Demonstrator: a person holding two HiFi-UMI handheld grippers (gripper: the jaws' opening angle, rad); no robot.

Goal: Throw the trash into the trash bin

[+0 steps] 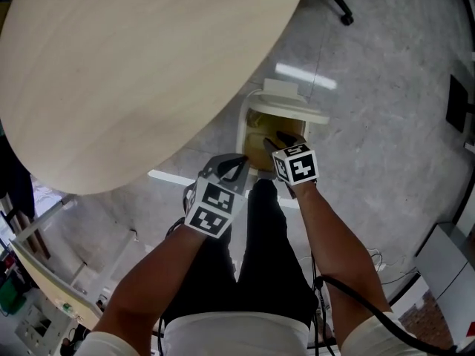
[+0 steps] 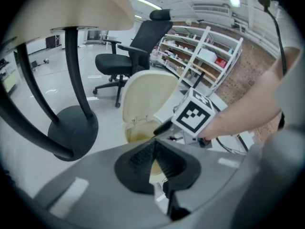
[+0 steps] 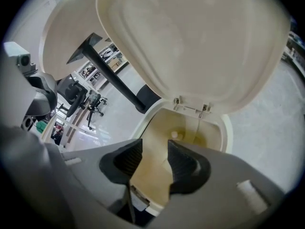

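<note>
The round bench (image 1: 133, 65) fills most of my head view, and the trash bin (image 1: 242, 133) stands on the floor just past its edge with the lid (image 3: 190, 42) tipped up and back. My right tongs (image 3: 155, 149) hang over the open mouth, released, with only the bin's yellowed inside showing between the pads. My left tongs (image 2: 153, 144) wait just beside them, short of the rim, clenched tip to tip on nothing I can make out. At the bottom lies a small pale lump (image 3: 174, 135), which I take for the trash, so the drop looks done. The main risk I see is the lid: nothing in view shows what props it, and if it falls it would land on the right tongs. Pulling out carelessly could also hook the rim and tip the bin, or knock the two tongs together.
</note>
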